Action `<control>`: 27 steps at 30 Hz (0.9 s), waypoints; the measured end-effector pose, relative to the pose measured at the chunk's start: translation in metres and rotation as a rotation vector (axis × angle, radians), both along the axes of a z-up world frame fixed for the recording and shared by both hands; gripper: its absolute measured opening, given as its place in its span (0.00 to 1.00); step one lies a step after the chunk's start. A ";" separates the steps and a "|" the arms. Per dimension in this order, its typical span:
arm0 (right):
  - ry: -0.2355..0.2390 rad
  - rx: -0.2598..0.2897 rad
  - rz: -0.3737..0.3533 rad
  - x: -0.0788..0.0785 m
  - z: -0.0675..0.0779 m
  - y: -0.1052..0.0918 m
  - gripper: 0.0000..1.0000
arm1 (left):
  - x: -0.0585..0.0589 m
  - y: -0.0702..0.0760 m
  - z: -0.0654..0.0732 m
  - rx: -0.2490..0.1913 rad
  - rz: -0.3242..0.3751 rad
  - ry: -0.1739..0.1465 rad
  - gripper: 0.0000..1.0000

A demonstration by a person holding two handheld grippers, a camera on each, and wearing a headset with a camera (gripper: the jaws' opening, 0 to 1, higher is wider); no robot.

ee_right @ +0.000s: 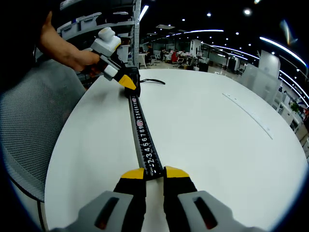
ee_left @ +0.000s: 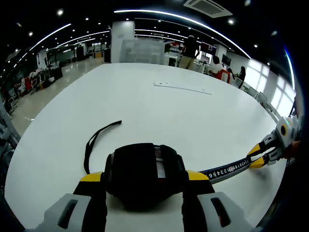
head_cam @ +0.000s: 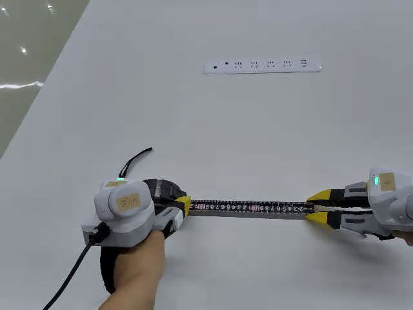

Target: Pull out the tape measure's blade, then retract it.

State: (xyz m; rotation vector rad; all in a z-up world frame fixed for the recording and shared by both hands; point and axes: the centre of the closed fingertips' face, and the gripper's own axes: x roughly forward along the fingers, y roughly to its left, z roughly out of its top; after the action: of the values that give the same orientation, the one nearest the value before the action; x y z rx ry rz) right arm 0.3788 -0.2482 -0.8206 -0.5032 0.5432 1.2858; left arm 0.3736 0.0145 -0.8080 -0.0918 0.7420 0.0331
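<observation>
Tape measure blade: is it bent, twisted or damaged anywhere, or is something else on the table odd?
Nothing stands out. The blade runs straight, without a kink, from the case, held in the left gripper, to the right gripper, shut on its end. The strap lies loose beside the case.

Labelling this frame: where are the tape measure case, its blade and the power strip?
tape measure case (ee_left: 145, 173), left gripper view, middle of black housing.
blade (head_cam: 248, 207), head view, midway along the extended length.
power strip (head_cam: 262, 64), head view, centre of white body.
</observation>
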 end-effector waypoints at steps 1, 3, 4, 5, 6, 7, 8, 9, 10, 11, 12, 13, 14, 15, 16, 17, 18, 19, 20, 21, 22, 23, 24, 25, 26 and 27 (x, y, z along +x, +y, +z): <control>-0.001 -0.001 0.002 0.000 0.000 0.000 0.11 | 0.000 0.000 0.000 0.001 -0.002 0.000 0.59; 0.000 -0.002 0.003 -0.001 0.000 0.000 0.11 | 0.000 0.000 0.000 0.000 -0.006 0.001 0.59; 0.000 -0.003 0.003 -0.001 0.000 0.000 0.11 | 0.000 0.000 0.000 -0.002 -0.006 0.002 0.59; 0.000 -0.003 0.004 -0.001 0.000 0.000 0.11 | 0.000 0.000 0.000 -0.002 -0.007 0.002 0.59; 0.001 -0.003 0.003 -0.001 0.000 0.000 0.11 | 0.000 0.000 0.000 -0.002 -0.007 0.001 0.59; 0.000 -0.004 0.005 -0.001 0.000 0.000 0.11 | 0.000 0.000 0.000 -0.003 -0.006 0.002 0.59; 0.001 -0.004 0.005 -0.001 0.000 0.000 0.11 | 0.000 0.000 0.000 -0.004 -0.007 0.003 0.59; 0.001 -0.006 0.006 -0.001 0.000 0.000 0.11 | 0.000 0.000 0.000 -0.005 -0.007 0.004 0.59; 0.002 -0.006 0.006 -0.002 0.000 0.000 0.11 | 0.000 0.000 0.000 -0.006 -0.008 0.004 0.59; 0.002 -0.007 0.008 -0.002 0.000 0.000 0.11 | 0.000 0.000 0.000 -0.006 -0.010 0.005 0.59; 0.003 -0.009 0.009 -0.002 0.000 -0.001 0.11 | -0.001 0.000 0.000 -0.007 -0.010 0.004 0.59; 0.003 -0.010 0.010 -0.002 0.000 -0.001 0.11 | -0.001 0.000 0.000 -0.008 -0.010 0.004 0.59; 0.003 -0.010 0.012 -0.003 0.000 -0.001 0.11 | -0.001 0.000 -0.001 -0.008 -0.012 0.003 0.59; 0.003 -0.011 0.013 -0.003 0.000 -0.001 0.11 | -0.001 -0.001 0.000 -0.008 -0.015 0.004 0.59; 0.006 -0.011 0.011 -0.004 -0.001 -0.001 0.11 | -0.001 -0.001 0.000 -0.011 -0.014 0.003 0.59; 0.005 -0.012 0.012 -0.004 -0.001 -0.001 0.11 | -0.001 -0.001 0.000 -0.012 -0.015 0.003 0.59; 0.005 -0.013 0.012 -0.004 -0.001 -0.001 0.11 | -0.001 0.000 -0.001 -0.012 -0.016 0.003 0.59; 0.006 -0.013 0.012 -0.004 -0.001 -0.001 0.11 | -0.002 -0.001 -0.001 -0.014 -0.016 0.004 0.59; 0.006 -0.013 0.013 -0.004 -0.001 -0.001 0.11 | -0.002 -0.001 -0.001 -0.014 -0.017 0.005 0.59; 0.008 -0.014 0.013 -0.004 -0.001 -0.001 0.11 | -0.002 -0.001 -0.001 -0.013 -0.019 0.006 0.59; 0.009 -0.015 0.014 -0.005 -0.001 -0.001 0.11 | -0.002 0.000 -0.001 -0.015 -0.019 0.007 0.59; 0.009 -0.015 0.014 -0.005 -0.001 -0.001 0.11 | -0.002 0.000 -0.001 -0.015 -0.020 0.007 0.59; 0.011 -0.015 0.014 -0.005 -0.001 -0.001 0.11 | -0.002 0.000 -0.001 -0.016 -0.021 0.007 0.59; 0.011 -0.016 0.015 -0.005 -0.002 -0.001 0.11 | -0.003 0.000 -0.001 -0.016 -0.022 0.007 0.59; 0.012 -0.016 0.015 -0.005 -0.002 -0.001 0.11 | -0.003 0.000 -0.001 -0.017 -0.022 0.007 0.59; 0.013 -0.017 0.014 -0.005 -0.002 -0.001 0.11 | -0.003 0.000 -0.001 -0.018 -0.021 0.008 0.59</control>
State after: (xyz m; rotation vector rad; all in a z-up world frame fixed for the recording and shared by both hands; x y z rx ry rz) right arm 0.3735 -0.2491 -0.8226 -0.5137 0.5624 1.2994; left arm 0.3709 0.0142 -0.8093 -0.1008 0.7508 0.0071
